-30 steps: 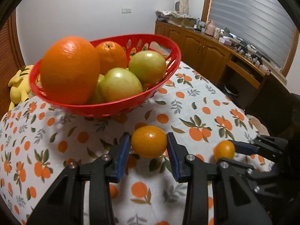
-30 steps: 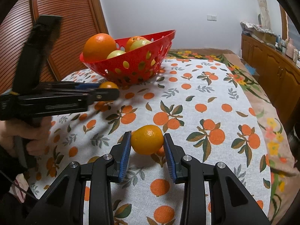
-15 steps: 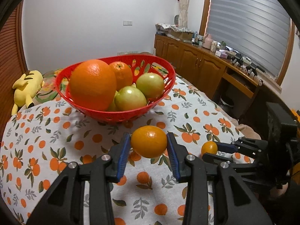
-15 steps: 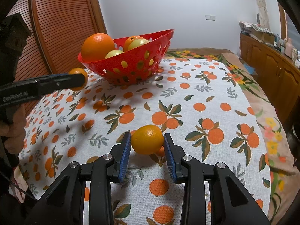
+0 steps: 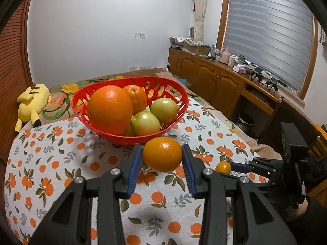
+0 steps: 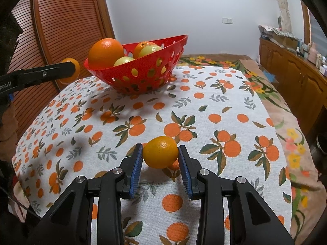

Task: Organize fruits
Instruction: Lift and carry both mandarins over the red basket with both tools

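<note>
A red perforated basket (image 5: 179, 94) (image 6: 179, 40) on the table holds a large orange (image 5: 109, 109), a smaller orange (image 5: 136, 98) and green apples (image 5: 164, 110). My left gripper (image 5: 162, 159) is shut on a small orange (image 5: 162, 156) and holds it in the air, short of the basket; it also shows in the right wrist view (image 6: 70, 69). My right gripper (image 6: 160, 155) is shut on another small orange (image 6: 160, 152) low over the tablecloth; that orange also shows in the left wrist view (image 5: 223, 167).
The table carries an orange-print cloth (image 6: 204, 106). A yellow plush toy (image 5: 32, 104) lies at the far left edge. Wooden cabinets (image 5: 214, 81) stand along the right wall, a slatted wooden door (image 6: 61, 30) at the left.
My left gripper has risen and pulled back from the basket with its orange. The right gripper has stayed in place, holding its orange.
</note>
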Demonstrator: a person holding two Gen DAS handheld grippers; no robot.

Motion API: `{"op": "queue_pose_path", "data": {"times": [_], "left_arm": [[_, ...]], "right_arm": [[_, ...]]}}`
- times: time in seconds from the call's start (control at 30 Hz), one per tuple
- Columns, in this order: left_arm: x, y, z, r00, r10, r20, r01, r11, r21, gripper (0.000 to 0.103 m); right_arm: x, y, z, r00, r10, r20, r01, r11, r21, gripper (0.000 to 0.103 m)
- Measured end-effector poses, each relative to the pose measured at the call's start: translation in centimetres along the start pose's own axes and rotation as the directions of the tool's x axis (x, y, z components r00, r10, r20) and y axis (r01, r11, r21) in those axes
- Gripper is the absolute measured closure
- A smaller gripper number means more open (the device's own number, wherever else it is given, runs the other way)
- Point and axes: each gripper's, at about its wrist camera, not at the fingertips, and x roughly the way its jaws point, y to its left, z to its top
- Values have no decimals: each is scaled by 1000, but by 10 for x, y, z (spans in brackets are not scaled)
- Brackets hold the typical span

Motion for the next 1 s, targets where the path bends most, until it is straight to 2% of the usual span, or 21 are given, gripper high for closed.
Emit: {"op": "queue_pose_path", "data": {"times": [0.17, 0.43, 1.0], "left_arm": [[-7, 2, 6, 1000, 5, 24, -5, 1000, 1, 65], [-14, 13, 26, 998, 19, 63, -20, 1000, 2, 65], [8, 56, 62, 995, 64, 82, -63, 998, -17, 65]], "right_arm": [[-8, 5, 13, 1000, 7, 22, -7, 1000, -17, 69], [-14, 20, 58, 996, 28, 80, -22, 997, -78, 69], [22, 30, 138, 991, 58, 121, -38, 987, -158, 69]]}}
